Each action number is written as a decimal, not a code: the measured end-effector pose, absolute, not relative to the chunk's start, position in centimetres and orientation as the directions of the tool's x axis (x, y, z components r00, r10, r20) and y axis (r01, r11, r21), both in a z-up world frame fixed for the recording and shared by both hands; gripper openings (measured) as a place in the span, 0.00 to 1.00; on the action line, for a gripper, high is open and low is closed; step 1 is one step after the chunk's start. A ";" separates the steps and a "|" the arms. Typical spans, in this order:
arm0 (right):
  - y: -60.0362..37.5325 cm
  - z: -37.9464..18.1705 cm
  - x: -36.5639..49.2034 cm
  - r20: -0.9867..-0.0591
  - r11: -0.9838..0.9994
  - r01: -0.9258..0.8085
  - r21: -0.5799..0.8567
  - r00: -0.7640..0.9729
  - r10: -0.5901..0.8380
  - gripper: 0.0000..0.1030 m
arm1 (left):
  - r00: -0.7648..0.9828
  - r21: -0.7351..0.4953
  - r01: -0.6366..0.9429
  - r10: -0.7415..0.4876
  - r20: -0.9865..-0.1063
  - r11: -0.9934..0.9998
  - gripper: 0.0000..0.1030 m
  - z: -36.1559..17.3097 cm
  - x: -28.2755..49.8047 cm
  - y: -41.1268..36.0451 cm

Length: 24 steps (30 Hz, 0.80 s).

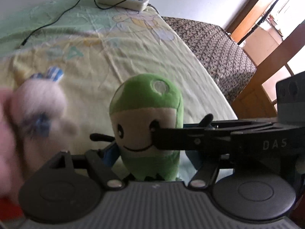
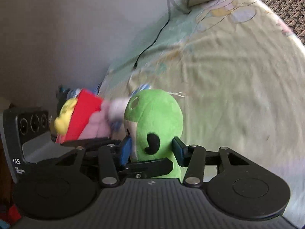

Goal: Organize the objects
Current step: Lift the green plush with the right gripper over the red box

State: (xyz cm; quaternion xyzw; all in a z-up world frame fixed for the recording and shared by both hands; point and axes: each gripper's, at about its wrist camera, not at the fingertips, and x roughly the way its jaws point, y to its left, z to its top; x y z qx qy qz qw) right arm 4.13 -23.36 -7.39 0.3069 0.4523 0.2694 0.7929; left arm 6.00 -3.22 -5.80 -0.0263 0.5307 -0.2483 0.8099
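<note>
Green plush toy (image 2: pixel 158 126) upright on bedsheet (image 2: pixel 238 95), clamped between right hand-held gripper (image 2: pixel 152 148) pads; left hand-held gripper (image 1: pixel 148 152) grip unclear.

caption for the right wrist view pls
Green plush toy standing between the right gripper's blue pads on a pastel bedsheet.

A green-and-cream plush toy (image 1: pixel 146 118) with black eyes and smile is sitting on a pale yellow-green cartoon-print bedsheet (image 1: pixel 118 43); blue claw pads (image 2: pixel 125 148) are showing.
</note>
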 end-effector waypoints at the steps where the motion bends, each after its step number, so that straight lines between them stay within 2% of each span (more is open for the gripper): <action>1: -22.9 -7.2 3.7 -0.552 0.661 -0.162 0.733 0.428 0.716 0.48 | 0.311 -0.302 0.372 -0.424 -0.851 0.878 0.69 -5.5 5.2 -2.9; 8: -17.4 -6.0 2.0 -0.569 0.620 -0.307 0.722 0.246 0.785 0.48 | 0.300 -0.238 0.367 -0.357 -0.885 0.899 0.69 -4.1 -1.2 0.7; 18: -4.5 -5.2 1.6 -0.552 0.449 -0.505 0.737 -0.067 0.831 0.48 | 0.369 -0.200 0.134 -0.236 -0.899 0.971 0.69 -1.7 -8.5 9.4; 24: 3.3 -3.4 0.5 -0.524 0.339 -0.588 0.735 -0.174 0.834 0.48 | 0.438 -0.184 0.034 -0.181 -0.880 0.982 0.69 1.3 -11.9 15.6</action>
